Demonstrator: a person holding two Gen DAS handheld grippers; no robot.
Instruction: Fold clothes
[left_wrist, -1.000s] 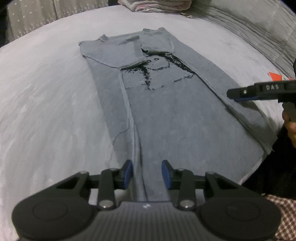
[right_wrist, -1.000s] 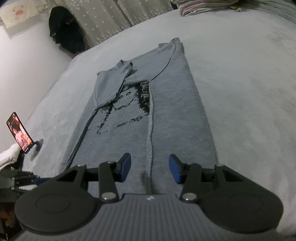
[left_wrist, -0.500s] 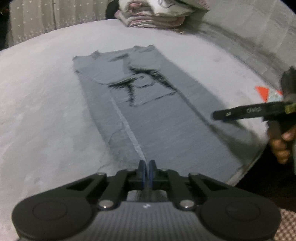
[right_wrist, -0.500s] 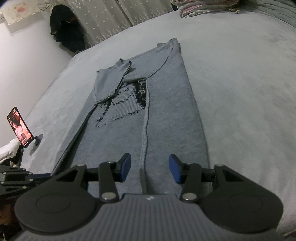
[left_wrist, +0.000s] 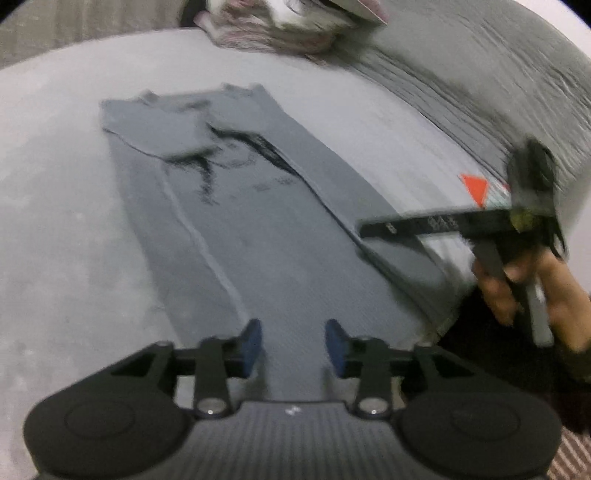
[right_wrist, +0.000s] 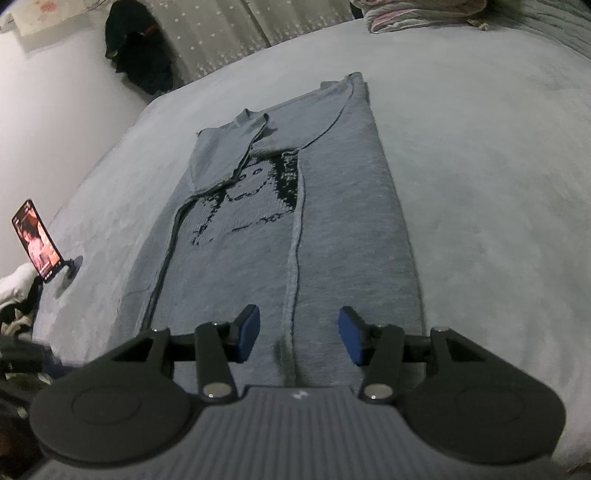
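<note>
With both claws poised at the near hem, I read this as lining up for the lengthwise fold, hem carried up toward the collar. My left claw (left_wrist: 293, 345) has just been opening; its blue pads stand apart over the cloth, pinching nothing. My right claw (right_wrist: 298, 334) has also just eased wider, its jaws straddling the raised edge of the folded-in panel that runs away from it, again gripping nothing. I judge they sit side by side along the hem so that each can take one corner and lift evenly.

The long grey knitted sweater with a black pixelled face pattern (right_wrist: 332, 236) lies flat on the pale grey bed (right_wrist: 480, 166), starting directly beneath the claws and stretching away from them. Both side panels are turned in toward the middle, making a narrow strip; just beyond the pattern, the sleeves are laid across the chest, partly covering the face. The knit looks soft and thick, likely to sag if lifted unevenly.

Far beyond the collar sits a pile of pink and white folded laundry (left_wrist: 288, 26). Left of my right claw, a phone on a small stand (right_wrist: 37, 236) glows.
</note>
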